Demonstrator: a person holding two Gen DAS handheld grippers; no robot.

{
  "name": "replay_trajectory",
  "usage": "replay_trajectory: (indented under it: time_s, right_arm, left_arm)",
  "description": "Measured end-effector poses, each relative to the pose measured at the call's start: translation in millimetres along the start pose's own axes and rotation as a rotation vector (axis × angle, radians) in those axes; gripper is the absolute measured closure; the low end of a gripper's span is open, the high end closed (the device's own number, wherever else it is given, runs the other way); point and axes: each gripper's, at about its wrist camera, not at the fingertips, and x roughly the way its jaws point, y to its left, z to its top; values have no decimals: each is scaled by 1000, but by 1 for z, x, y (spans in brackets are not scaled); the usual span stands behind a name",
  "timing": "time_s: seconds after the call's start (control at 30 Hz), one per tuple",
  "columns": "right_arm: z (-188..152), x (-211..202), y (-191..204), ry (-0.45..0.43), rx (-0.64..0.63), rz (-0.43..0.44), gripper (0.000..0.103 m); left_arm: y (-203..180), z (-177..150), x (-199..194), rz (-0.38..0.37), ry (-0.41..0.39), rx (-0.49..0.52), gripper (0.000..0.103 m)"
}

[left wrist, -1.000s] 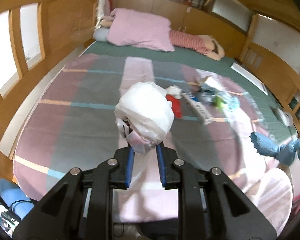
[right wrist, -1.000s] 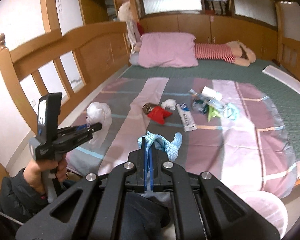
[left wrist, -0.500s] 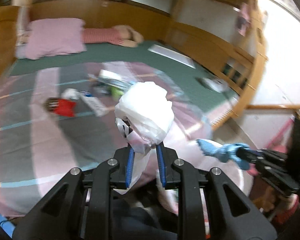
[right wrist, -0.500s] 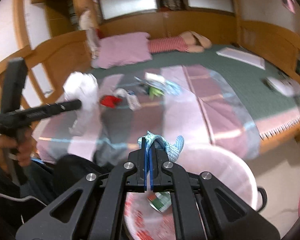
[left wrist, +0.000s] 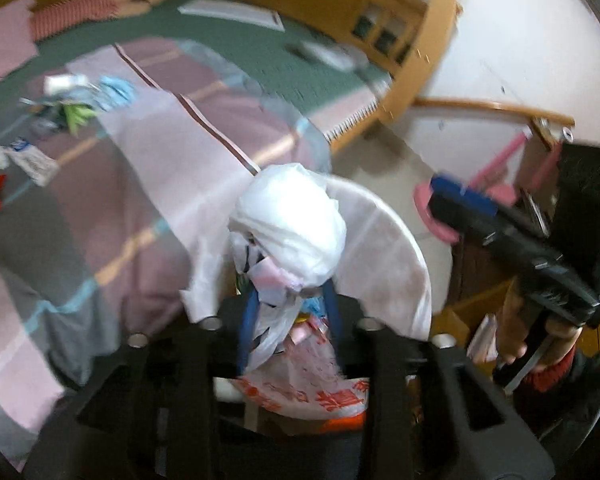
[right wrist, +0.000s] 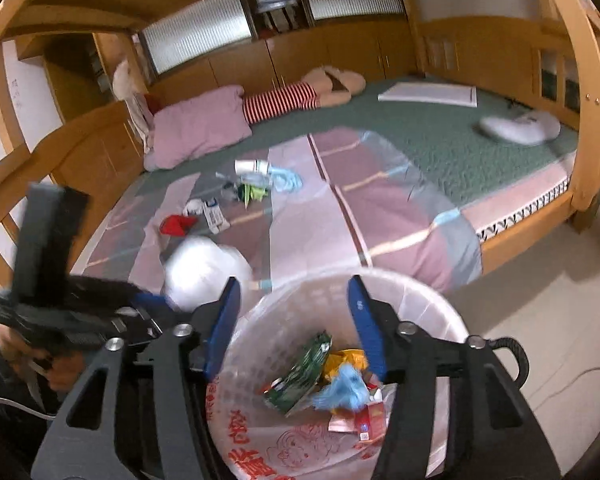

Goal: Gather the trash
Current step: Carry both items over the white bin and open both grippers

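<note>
My left gripper (left wrist: 292, 312) hangs over the bag-lined trash bin (left wrist: 400, 240), its jaws opening. A knotted white plastic bag (left wrist: 292, 224) is still between the blue pads, its tail hanging down in the widened gap. In the right wrist view the same bag (right wrist: 204, 272) sits at the left gripper (right wrist: 156, 304), beside the bin's left rim. My right gripper (right wrist: 294, 292) is above the bin (right wrist: 420, 292), its jaws opening with nothing between them. A blue rag (right wrist: 340, 392) lies in the bin among wrappers. The right gripper (left wrist: 448, 196) also appears at the right in the left wrist view.
More trash lies on the bed's striped blanket (right wrist: 308, 220): a red wrapper (right wrist: 176, 224), a white tube (right wrist: 214, 216), a green wrapper (right wrist: 252, 194), a blue cloth (right wrist: 286, 178). A pink pillow (right wrist: 196, 128) and striped plush (right wrist: 284, 100) lie behind. The wooden bed frame (right wrist: 584, 120) borders the floor.
Both hands swung from over the bed to above the bin. The right jaws opened and the blue rag dropped into the bin. The left jaws widened around the white bag.
</note>
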Motion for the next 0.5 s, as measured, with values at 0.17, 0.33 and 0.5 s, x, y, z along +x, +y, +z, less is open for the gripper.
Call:
replay_trajectory:
  time_s: [0.17, 0.33, 0.5]
  right_arm:
    - [3, 1, -11, -7, 31, -5, 41]
    - [6, 20, -11, 38, 43, -11, 36]
    - [18, 62, 2, 123, 47, 22, 32]
  left_arm:
    - [0, -1, 21, -25, 48, 4, 18]
    - [36, 0, 7, 80, -7, -81, 17]
    - [103, -3, -33, 218, -138, -251, 17]
